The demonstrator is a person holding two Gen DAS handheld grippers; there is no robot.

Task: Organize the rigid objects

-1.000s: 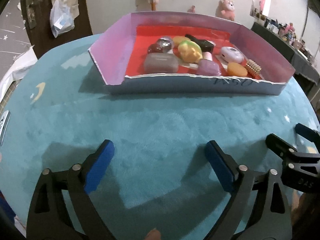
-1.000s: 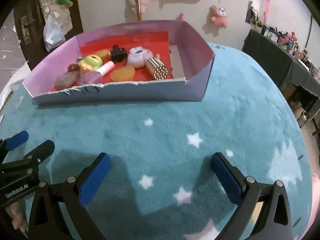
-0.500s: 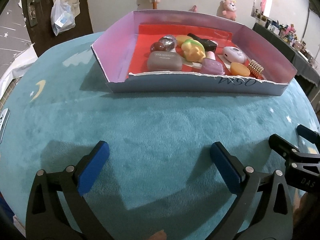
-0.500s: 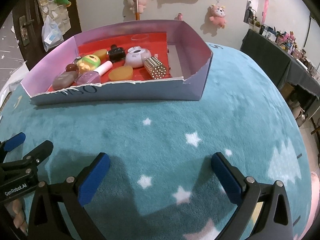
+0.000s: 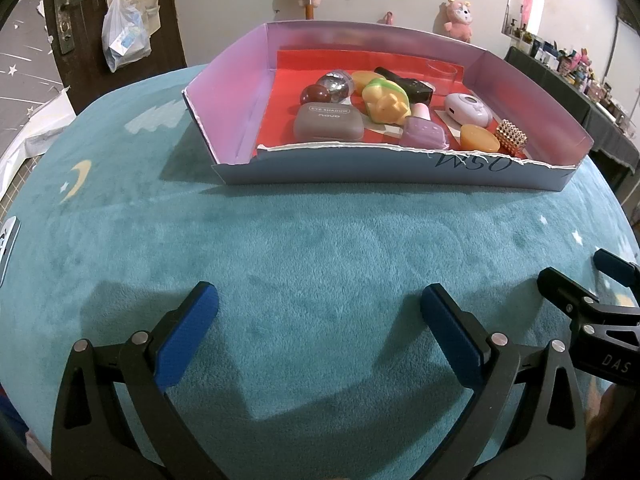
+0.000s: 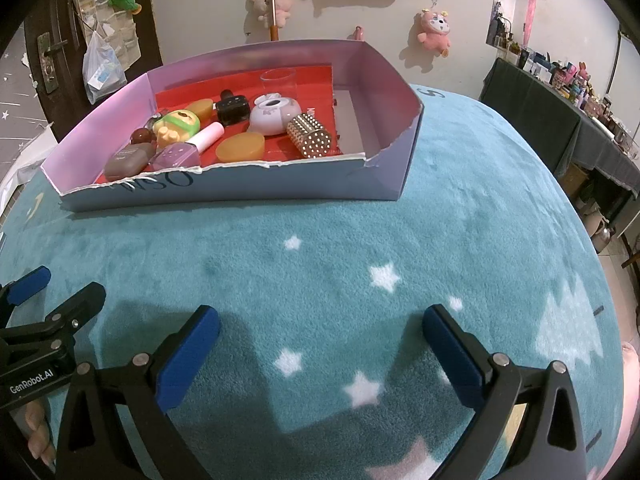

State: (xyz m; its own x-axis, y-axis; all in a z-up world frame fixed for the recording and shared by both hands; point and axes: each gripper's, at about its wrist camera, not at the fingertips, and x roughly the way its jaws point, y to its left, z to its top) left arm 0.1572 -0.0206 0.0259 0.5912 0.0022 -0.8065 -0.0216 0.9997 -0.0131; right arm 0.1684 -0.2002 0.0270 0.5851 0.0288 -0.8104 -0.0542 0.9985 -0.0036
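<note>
- Small rigid objects lie together in a shallow cardboard box point(image 5: 400, 168) with a red floor and pale lilac walls; the box stands on the far part of a teal plush cover point(image 5: 320, 248) with white stars.
- Near the torn front wall of the box lie a grey eye shadow case point(image 5: 329, 121), a lilac nail polish bottle point(image 5: 425, 133), an orange disc point(image 5: 479, 137) and a studded gold cylinder point(image 5: 511, 137), from left to right in the left wrist view.
- Behind them sit a yellow and green toy point(image 5: 386, 101), a dark red ball point(image 5: 315, 94), a shiny silver ball point(image 5: 335, 85), a black bottle point(image 5: 404, 83) and a white rounded device point(image 5: 467, 109) (a clear cup point(image 6: 277, 79) stands at the back).
- The right end of the box floor is bare in the right wrist view.
- The left gripper point(image 5: 319, 300) hangs over the cover, well apart from the box, its blue pads spread wide and nothing between them.
- The right gripper point(image 6: 321, 320) is beside it, also spread wide and holding nothing.
- Plush toys hang on the wall behind.
</note>
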